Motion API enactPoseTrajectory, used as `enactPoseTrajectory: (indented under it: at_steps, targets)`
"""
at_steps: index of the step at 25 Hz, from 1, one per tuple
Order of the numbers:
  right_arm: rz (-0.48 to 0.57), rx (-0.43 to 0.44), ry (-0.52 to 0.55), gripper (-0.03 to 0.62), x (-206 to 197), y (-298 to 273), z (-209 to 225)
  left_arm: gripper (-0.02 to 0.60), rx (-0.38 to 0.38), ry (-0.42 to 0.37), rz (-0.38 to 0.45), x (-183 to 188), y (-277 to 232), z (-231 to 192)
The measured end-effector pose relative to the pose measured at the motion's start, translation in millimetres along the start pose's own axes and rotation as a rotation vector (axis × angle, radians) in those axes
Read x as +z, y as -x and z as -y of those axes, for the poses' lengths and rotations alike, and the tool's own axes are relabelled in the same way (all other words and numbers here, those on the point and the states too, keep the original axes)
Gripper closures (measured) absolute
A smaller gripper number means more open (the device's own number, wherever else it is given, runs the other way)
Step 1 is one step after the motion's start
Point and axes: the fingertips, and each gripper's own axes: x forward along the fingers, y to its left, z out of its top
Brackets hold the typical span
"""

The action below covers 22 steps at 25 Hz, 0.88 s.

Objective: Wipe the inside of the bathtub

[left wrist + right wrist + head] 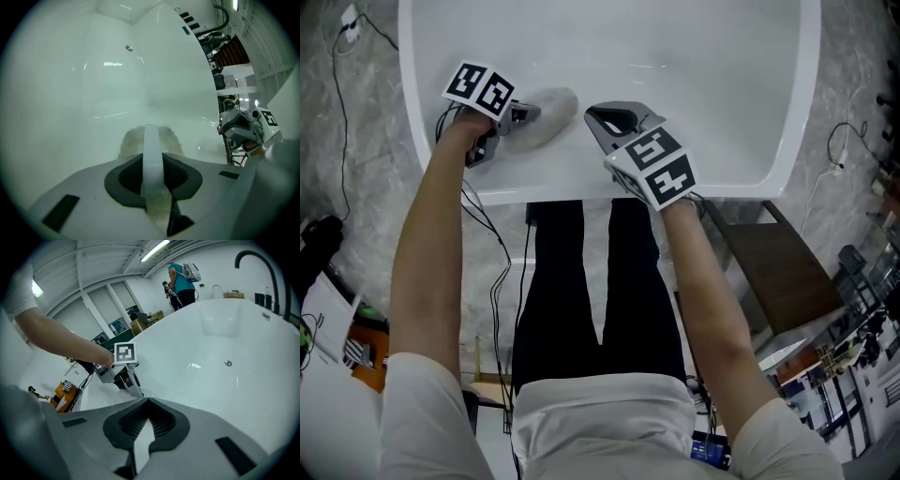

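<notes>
Two hand-held grippers reach over the near rim of a white bathtub [546, 187], seen from above the person's outstretched arms.

Just left of the rim's middle, the left gripper [525, 114] has its jaws clamped on the white strap [151, 150] of a fluffy, pale grey wiping pad [549, 111]. The pad lies flat against the tub's inner wall, just beyond the rim. Holding it by the strap probably lets the whole soft face press on the surface while it is rubbed along.

Just right of the rim's middle, beside the pad but not touching it, the right gripper [606, 120] hovers above the tub's inside. Its jaws meet at the tips with nothing between them. It seems held close simply to stay out of the pad's path, or to be ready to steady it.

Farther from the rim, the tub floor looks bare and glossy, with a small metal drain [228, 363] toward the far end. Most of the inside appears yet to be wiped.
</notes>
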Motion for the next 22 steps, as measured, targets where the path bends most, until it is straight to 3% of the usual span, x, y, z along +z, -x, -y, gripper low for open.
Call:
enactPoseTrajectory:
  at_steps: [5, 14, 18, 22]
  targets:
    - [-0.005, 0.006, 0.017, 0.574, 14, -24, -23, 0.486, 0.065, -0.017, -0.056, -19, 27, -35]
    - [0.005, 0.016, 0.016, 0.574, 19, -35, -31, 0.486, 0.128, 0.142, -0.096, -22, 30, -49]
    - [-0.002, 0.016, 0.009, 0.574, 20, -37, -30, 0.485, 0.217, 0.139, -0.112, -21, 32, -63]
    - [0.003, 0.016, 0.007, 0.574, 18, -37, -30, 0.485, 0.233, 0.154, -0.113, -19, 30, -66]
